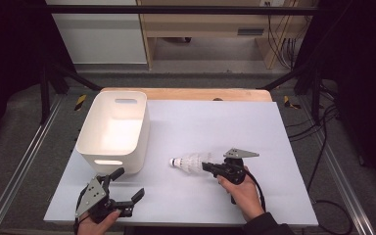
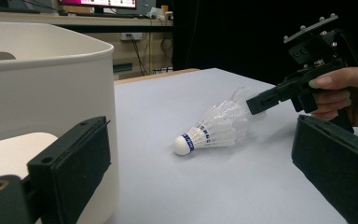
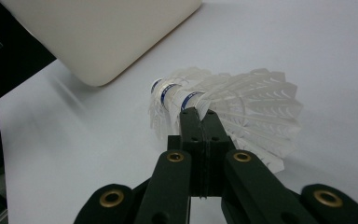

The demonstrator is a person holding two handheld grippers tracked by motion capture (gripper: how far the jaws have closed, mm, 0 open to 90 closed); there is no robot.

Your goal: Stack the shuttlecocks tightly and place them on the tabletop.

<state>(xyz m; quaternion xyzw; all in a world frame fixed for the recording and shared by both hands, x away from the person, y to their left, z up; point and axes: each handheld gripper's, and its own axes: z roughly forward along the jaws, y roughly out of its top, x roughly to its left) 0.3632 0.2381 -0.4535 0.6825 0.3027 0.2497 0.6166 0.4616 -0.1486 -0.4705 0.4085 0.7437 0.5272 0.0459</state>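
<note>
A: Where's the shuttlecock (image 1: 187, 162)?
B: Mid-table, cork pointing left. Right gripper (image 1: 206, 167) is pinched on its feather skirt, prob. to lift it w/o crushing.
A: Left gripper (image 1: 129, 184)?
B: Jaws wide, holding nothing, near-left by the white bin (image 1: 89, 135). Bin looks empty.

White shuttlecock, white bin, black tools on a pale grey counter

The shuttlecock (image 2: 216, 128) has translucent white feathers, a white cork tip and blue bands with white marks; the bin (image 1: 112, 129) is plain cream-white; both tools (image 1: 123, 187) (image 1: 208, 167) are matt black with grey plates and brass-coloured rivets; the counter (image 1: 225, 127) shows a wooden far edge.
</note>
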